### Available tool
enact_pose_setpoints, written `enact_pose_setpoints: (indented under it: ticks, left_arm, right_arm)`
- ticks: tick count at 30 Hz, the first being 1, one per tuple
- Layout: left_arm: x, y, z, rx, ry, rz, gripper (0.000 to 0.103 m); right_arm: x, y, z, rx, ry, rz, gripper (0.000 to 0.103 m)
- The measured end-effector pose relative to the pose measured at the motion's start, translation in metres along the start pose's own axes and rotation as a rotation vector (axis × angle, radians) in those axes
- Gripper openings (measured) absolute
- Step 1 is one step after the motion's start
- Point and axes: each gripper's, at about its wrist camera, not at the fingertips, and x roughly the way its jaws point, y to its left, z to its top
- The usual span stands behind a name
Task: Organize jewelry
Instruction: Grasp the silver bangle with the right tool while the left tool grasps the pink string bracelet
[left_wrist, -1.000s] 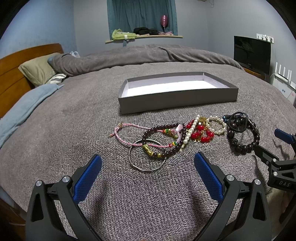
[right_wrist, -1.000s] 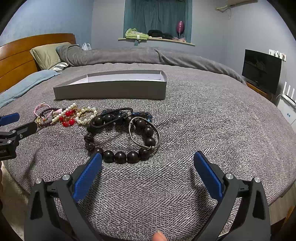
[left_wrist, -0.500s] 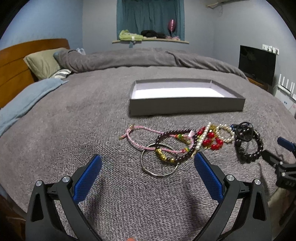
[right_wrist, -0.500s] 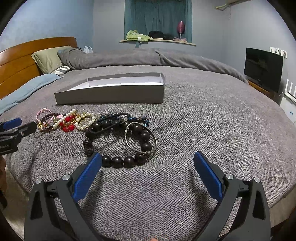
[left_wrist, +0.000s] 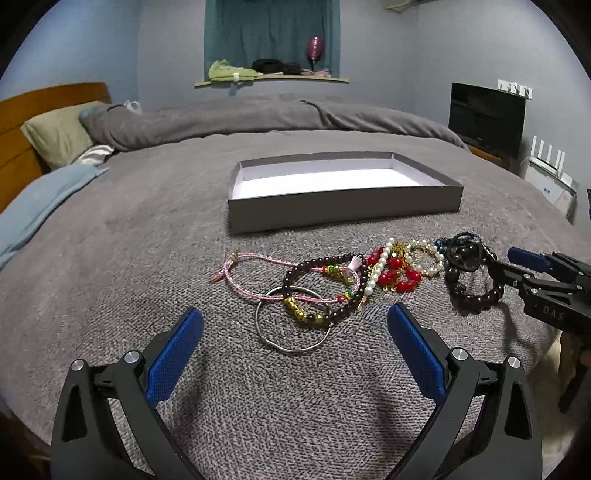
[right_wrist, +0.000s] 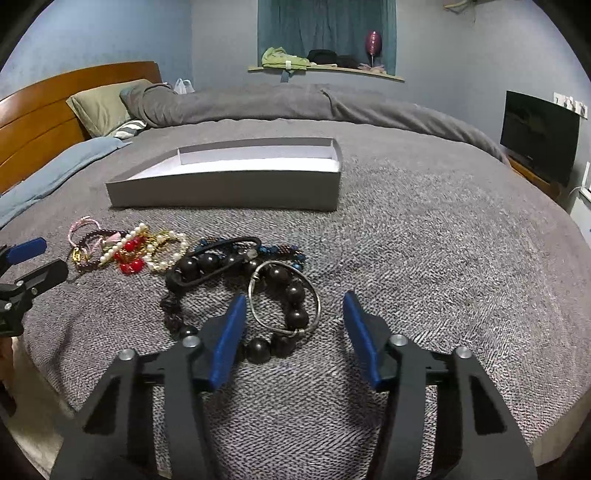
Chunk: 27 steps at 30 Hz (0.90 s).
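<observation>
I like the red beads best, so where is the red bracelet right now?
In the left wrist view, the red bracelet lies on the grey bedspread, in front of the grey box, tangled with the pearl strand.

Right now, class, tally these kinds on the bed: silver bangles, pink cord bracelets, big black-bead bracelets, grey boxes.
Silver bangles: 2
Pink cord bracelet: 1
Big black-bead bracelet: 1
Grey box: 1
Total: 5
</observation>
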Motion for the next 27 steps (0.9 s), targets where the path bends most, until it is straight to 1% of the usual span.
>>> enact_pose_setpoints:
  ticks: [2, 3, 5, 6, 7, 9, 11, 13, 18, 23, 24, 25, 26, 27]
  left_arm:
    - [0.0, 0.0, 0.0, 0.0, -0.002, 0.006, 0.099]
    - [0.0, 0.0, 0.0, 0.002, -0.001, 0.01, 0.099]
    - [0.002, 0.0, 0.0, 0.006, 0.005, 0.002, 0.099]
    - [0.002, -0.001, 0.0, 0.007, 0.008, 0.0, 0.099]
    - [0.002, -0.001, 0.0, 0.01, 0.01, -0.001, 0.099]
    - [0.002, -0.001, 0.0, 0.012, 0.01, 0.0, 0.099]
    - [0.002, 0.001, 0.0, 0.005, 0.012, -0.006, 0.099]
    - [0.002, 0.003, 0.001, -0.003, 0.013, -0.01, 0.099]
    - [-0.002, 0.018, 0.008, -0.034, -0.007, 0.013, 0.098]
    - [-0.003, 0.036, 0.018, -0.065, -0.019, 0.048, 0.095]
    - [-0.002, 0.038, 0.02, -0.065, -0.02, 0.059, 0.093]
    - [-0.001, 0.04, 0.023, -0.063, -0.02, 0.061, 0.085]
    - [0.002, 0.042, 0.025, -0.06, -0.014, 0.061, 0.079]
    - [0.005, 0.043, 0.028, -0.057, -0.003, 0.061, 0.065]
  right_arm:
    - [0.0, 0.002, 0.0, -0.015, -0.003, 0.004, 0.044]
    - [0.0, 0.004, 0.0, -0.025, -0.002, 0.003, 0.038]
    - [0.0, 0.007, -0.001, -0.042, -0.001, 0.001, 0.032]
    - [-0.001, 0.008, -0.001, -0.048, -0.003, 0.003, 0.026]
    - [-0.001, 0.01, -0.001, -0.054, -0.007, 0.001, 0.023]
    - [-0.003, 0.012, -0.001, -0.076, -0.015, -0.01, 0.02]
    - [-0.002, 0.014, 0.0, -0.08, -0.009, -0.001, 0.017]
    - [-0.002, 0.012, 0.0, -0.067, -0.009, 0.013, 0.009]
    - [-0.006, 0.008, 0.003, -0.055, -0.029, 0.022, 0.004]
    - [-0.012, -0.001, 0.008, -0.023, -0.055, 0.025, 0.004]
    - [-0.013, -0.003, 0.009, -0.019, -0.058, 0.025, 0.004]
    - [-0.014, -0.005, 0.011, -0.013, -0.059, 0.026, 0.004]
    - [-0.016, -0.008, 0.011, -0.008, -0.059, 0.026, 0.004]
    - [-0.017, -0.009, 0.011, -0.003, -0.059, 0.026, 0.004]
